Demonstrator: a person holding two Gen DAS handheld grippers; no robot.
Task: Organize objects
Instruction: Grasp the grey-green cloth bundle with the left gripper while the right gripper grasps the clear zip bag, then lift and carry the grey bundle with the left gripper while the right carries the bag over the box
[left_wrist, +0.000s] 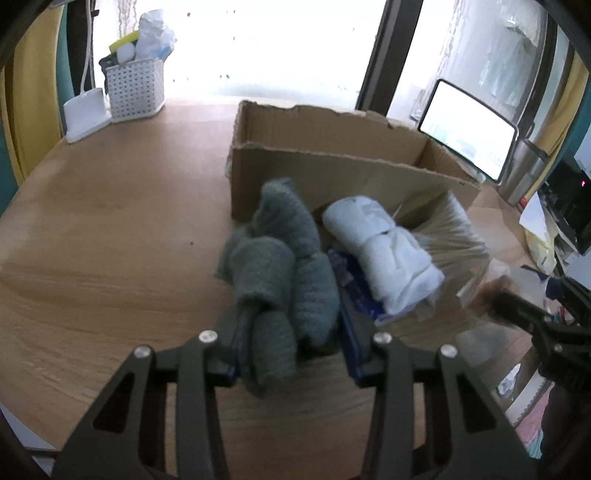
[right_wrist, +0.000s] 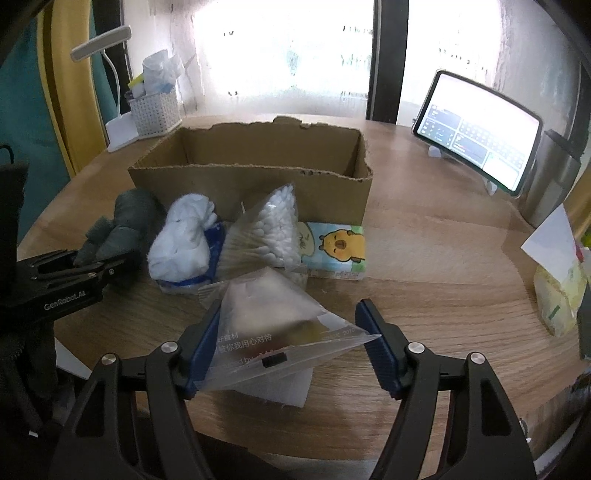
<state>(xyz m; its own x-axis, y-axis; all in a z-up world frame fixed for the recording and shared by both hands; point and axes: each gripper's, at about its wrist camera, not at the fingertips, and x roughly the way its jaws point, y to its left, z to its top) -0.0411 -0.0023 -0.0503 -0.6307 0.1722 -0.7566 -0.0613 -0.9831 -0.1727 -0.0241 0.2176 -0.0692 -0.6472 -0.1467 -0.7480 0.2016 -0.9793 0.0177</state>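
Cardboard box (right_wrist: 251, 177): open-topped, torn upper edges, standing mid-table; nothing can be seen inside it from either view.

Grey-green knitted cloth (left_wrist: 280, 266): bundled, on the table just in front of the box's left corner, lying between the fingers of the left gripper (left_wrist: 291, 354).

White rolled cloth (right_wrist: 183, 240): beside the knitted bundle, resting on a blue-printed packet (left_wrist: 354, 291).

Bag of cotton swabs (right_wrist: 266, 232): clear, propped against the box front, touching the white cloth.

Tissue pack (right_wrist: 338, 247): cartoon animal print, flat against the box's front right corner.

Clear triangular packet (right_wrist: 273, 328): printed text and a zip slider, lying nearest the right-wrist camera on a white sheet (right_wrist: 284, 391).

Surface: round wooden table (right_wrist: 443, 258), light grain. Room: bright window behind with a dark frame; white perforated basket (right_wrist: 155, 110) stuffed with items and a white desk lamp (right_wrist: 110, 66) at far left; tablet on a stand (right_wrist: 476, 133) at far right, screen lit; a steel cylinder just behind it.

Left gripper: blue-padded fingers parted around the knitted bundle; whether the pads press the cloth cannot be told.

Right gripper (right_wrist: 291, 343): fingers wide apart, straddling the clear packet; left pad at the packet's edge, right pad clear of it.
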